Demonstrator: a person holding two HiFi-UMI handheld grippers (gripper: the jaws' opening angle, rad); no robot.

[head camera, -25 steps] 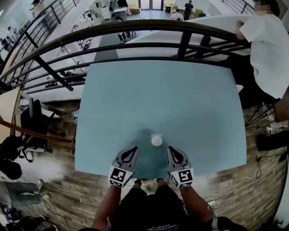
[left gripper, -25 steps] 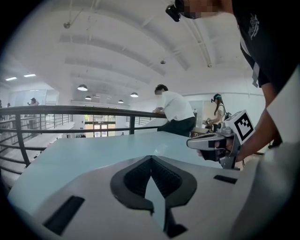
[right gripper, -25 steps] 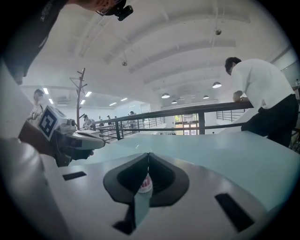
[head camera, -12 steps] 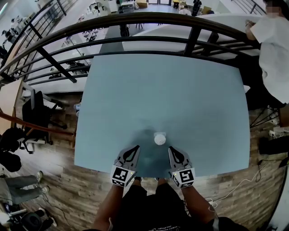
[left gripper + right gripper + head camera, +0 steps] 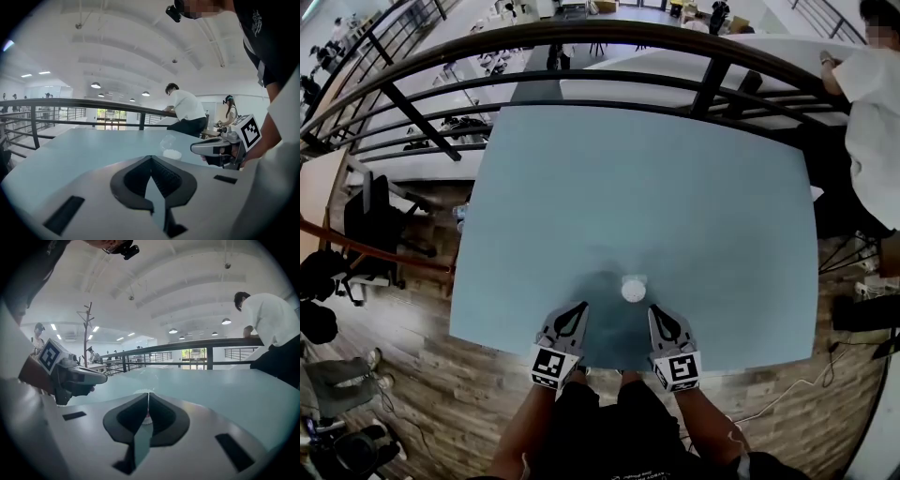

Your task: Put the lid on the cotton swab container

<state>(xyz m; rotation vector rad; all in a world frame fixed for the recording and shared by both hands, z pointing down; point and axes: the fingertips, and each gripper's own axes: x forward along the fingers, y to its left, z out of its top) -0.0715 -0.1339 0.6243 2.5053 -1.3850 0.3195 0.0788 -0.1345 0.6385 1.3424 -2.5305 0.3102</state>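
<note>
The left gripper (image 5: 578, 309) and right gripper (image 5: 656, 311) both have their jaws together with nothing in them. They hover side by side over the near edge of the table (image 5: 628, 178). The swab container (image 5: 632, 290) stands on the table just ahead, between their tips and untouched. A railing (image 5: 581, 37) curves round behind the table.

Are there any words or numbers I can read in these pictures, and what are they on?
No readable words or numbers anywhere.
Square markers on the left gripper and right gripper: black-and-white patterns, not letters.
White print on the person's black shirt: too small to read.
</note>
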